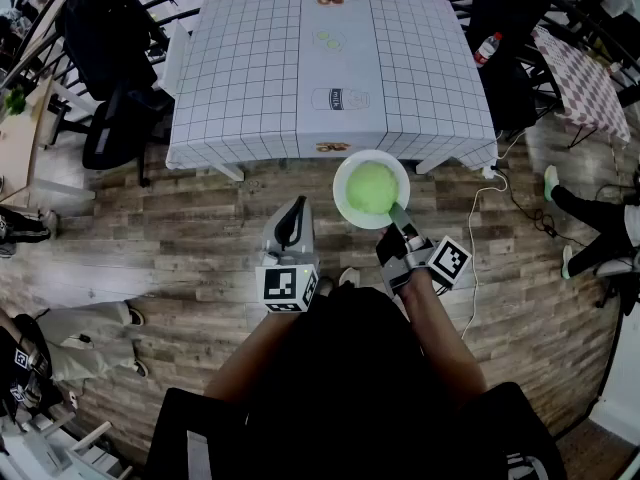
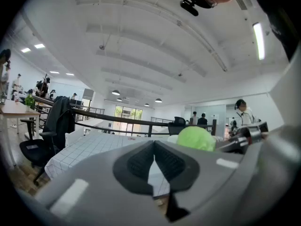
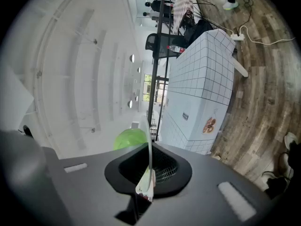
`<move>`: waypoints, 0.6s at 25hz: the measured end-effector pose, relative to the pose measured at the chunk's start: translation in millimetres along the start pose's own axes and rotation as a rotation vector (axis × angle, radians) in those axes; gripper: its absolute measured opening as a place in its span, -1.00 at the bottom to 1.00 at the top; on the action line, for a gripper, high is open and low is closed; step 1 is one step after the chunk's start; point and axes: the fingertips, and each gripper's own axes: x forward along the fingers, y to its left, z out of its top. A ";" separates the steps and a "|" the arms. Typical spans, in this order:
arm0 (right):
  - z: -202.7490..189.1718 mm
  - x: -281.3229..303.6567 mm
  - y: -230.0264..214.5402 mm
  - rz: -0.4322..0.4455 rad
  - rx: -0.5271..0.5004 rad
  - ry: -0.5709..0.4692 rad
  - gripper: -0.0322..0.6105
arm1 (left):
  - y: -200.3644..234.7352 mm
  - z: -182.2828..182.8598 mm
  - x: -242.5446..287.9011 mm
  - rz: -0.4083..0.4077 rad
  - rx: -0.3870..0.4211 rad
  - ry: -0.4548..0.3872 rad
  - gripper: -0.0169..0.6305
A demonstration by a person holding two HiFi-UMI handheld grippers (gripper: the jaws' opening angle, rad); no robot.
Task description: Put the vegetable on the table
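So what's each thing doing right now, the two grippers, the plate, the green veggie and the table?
left gripper: shut, holding nothing.
right gripper: shut on the plate's rim.
plate: held up over the floor, just short of the table.
green vegetable: lying on the plate, not on the table yet.
table: covered with a checked cloth.

Just ahead of the grey right claw (image 1: 398,211): pale green vegetable (image 1: 372,188) on a white plate (image 1: 343,173). Beyond it, the table (image 1: 250,68) is white with a thin dark grid. Below, brown plank floor (image 1: 200,228).
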 end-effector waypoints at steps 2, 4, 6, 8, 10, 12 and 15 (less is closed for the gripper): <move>-3.4 -2.9 -0.1 0.007 0.006 0.000 -0.88 | -2.4 -2.4 -4.2 0.005 -0.003 0.003 -0.92; -5.8 -7.1 -0.6 0.009 0.008 0.001 -0.88 | -6.5 -3.3 -8.9 0.003 -0.003 0.004 -0.92; -8.0 -10.6 -0.4 0.014 0.013 0.006 -0.88 | -10.7 -2.9 -13.9 0.000 0.007 0.002 -0.92; -10.3 -12.2 0.4 0.025 0.011 0.011 -0.88 | -12.7 -2.3 -17.7 0.002 0.017 -0.005 -0.92; -11.7 -13.6 0.7 0.030 -0.008 0.016 -0.88 | -13.7 -2.3 -19.4 0.007 0.021 -0.013 -0.92; -12.6 -14.7 0.5 0.031 -0.022 0.026 -0.88 | -15.5 -3.0 -19.0 0.013 0.020 -0.019 -0.92; -13.7 -16.5 0.4 0.036 -0.015 0.041 -0.88 | -19.1 -3.1 -17.9 0.023 0.020 -0.023 -0.92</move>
